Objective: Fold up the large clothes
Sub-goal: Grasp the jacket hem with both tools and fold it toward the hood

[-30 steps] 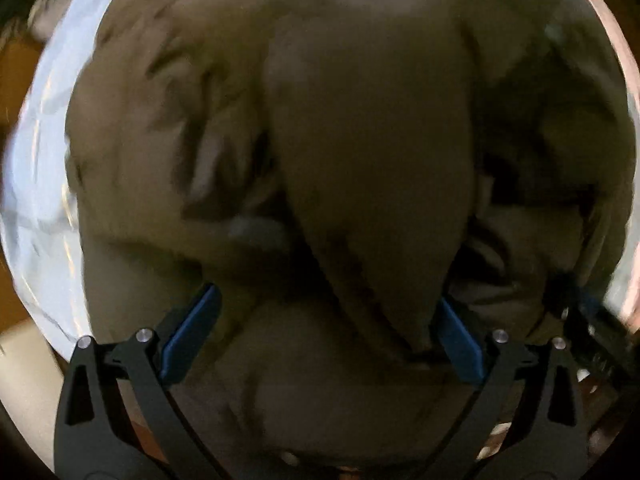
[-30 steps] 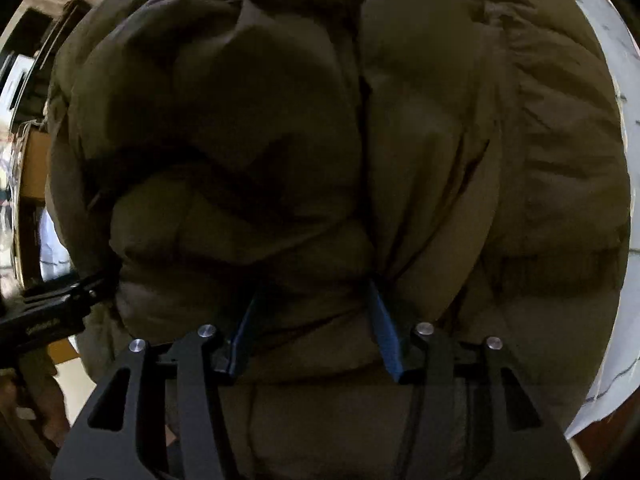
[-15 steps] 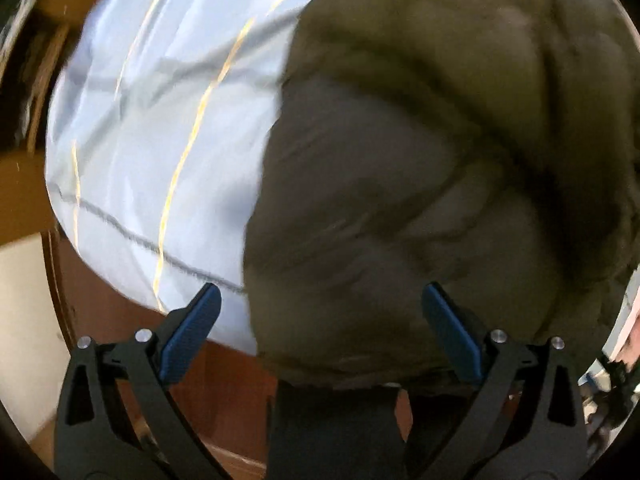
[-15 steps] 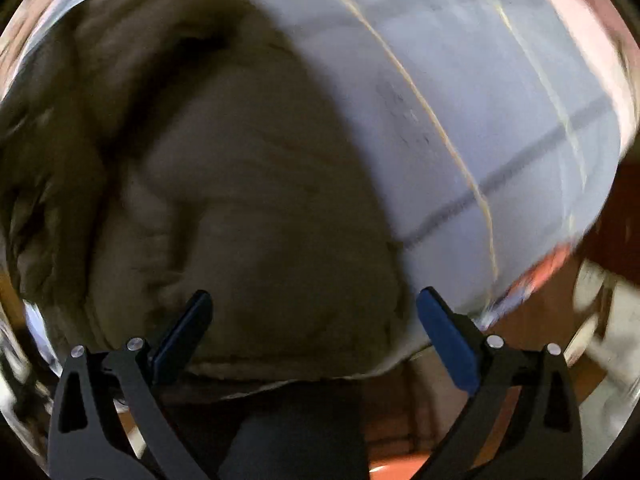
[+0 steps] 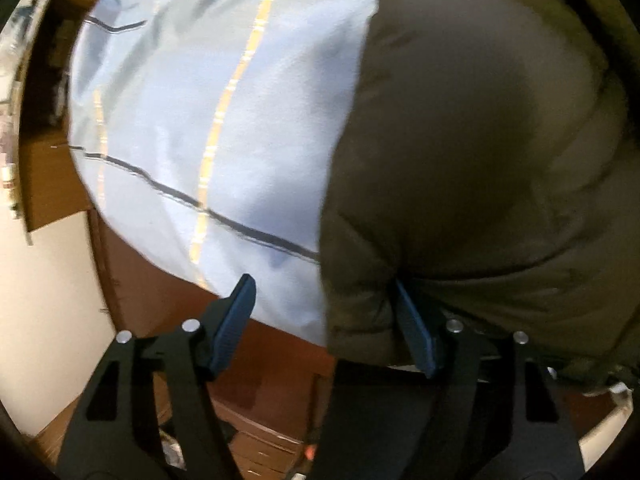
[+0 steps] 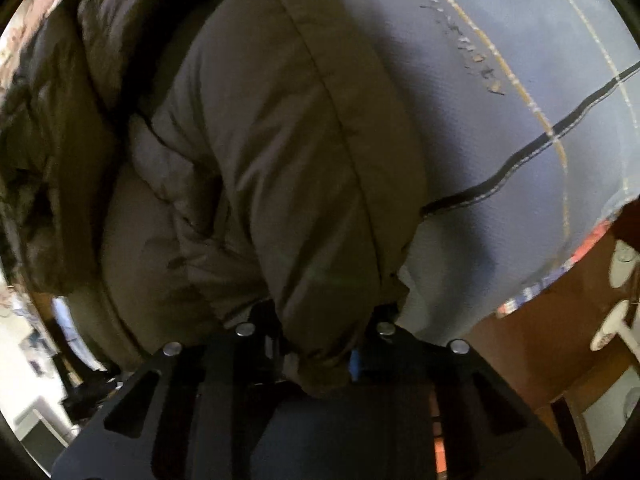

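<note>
A puffy olive-brown jacket lies on a bed with a light blue sheet lined in yellow and dark stripes. In the left wrist view my left gripper is partly open, its jaws around the jacket's near left corner, the right finger pressed against the fabric. In the right wrist view the jacket fills the left and centre. My right gripper is shut on the jacket's padded edge, which bulges up between the fingers.
The bed's brown wooden side runs below the sheet in the left wrist view, with pale floor to the left. In the right wrist view the sheet lies right of the jacket, with white objects on the floor.
Both grippers pulled back from over the jacket to the near bed edge. They opened wide half a second ago; now the left has narrowed on the corner and the right has shut on the edge.
</note>
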A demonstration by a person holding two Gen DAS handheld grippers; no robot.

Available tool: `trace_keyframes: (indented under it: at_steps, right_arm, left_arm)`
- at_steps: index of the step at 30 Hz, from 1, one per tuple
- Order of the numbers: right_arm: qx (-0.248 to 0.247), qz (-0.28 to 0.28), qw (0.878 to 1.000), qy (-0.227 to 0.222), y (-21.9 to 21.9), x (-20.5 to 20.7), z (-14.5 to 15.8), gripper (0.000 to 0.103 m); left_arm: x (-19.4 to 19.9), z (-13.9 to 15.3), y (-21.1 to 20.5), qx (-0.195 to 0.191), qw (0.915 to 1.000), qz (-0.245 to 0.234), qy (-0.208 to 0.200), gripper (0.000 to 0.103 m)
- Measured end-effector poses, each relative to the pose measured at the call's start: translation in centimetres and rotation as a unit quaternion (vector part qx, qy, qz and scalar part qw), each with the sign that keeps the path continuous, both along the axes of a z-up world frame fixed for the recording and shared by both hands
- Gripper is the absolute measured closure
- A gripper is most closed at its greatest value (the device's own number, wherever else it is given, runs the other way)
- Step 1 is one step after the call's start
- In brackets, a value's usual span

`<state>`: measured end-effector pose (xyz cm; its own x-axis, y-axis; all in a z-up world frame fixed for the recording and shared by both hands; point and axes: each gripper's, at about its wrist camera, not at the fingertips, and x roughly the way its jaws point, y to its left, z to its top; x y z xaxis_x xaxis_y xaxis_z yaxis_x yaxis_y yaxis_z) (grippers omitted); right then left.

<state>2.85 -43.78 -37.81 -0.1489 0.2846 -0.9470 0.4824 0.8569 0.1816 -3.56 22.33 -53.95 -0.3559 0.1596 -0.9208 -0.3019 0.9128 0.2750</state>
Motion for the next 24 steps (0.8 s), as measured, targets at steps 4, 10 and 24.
trace_keyframes:
  at_steps: [4, 10, 24]
  right_arm:
    - [-0.001, 0.003, 1.0, 0.019, 1.0, -0.4, -1.8, 0.071]
    - [0.04, -0.053, 0.998, -0.022, -1.5, -2.1, 0.9, 0.001]
    - [0.047, -0.083, 0.995, 0.04, -3.5, -5.0, -4.7, 0.077]
  left_arm:
    - [1.0, -1.1, -0.1, 0.0, 0.9998, 0.0, 0.022, 0.032]
    - [0.3, 4.7, -0.4, -0.096, 0.9939, 0.008, -0.052, 0.003]
    - [2.5, -0.7, -1.1, -0.099, 0.993, 0.02, 0.062, 0.055]
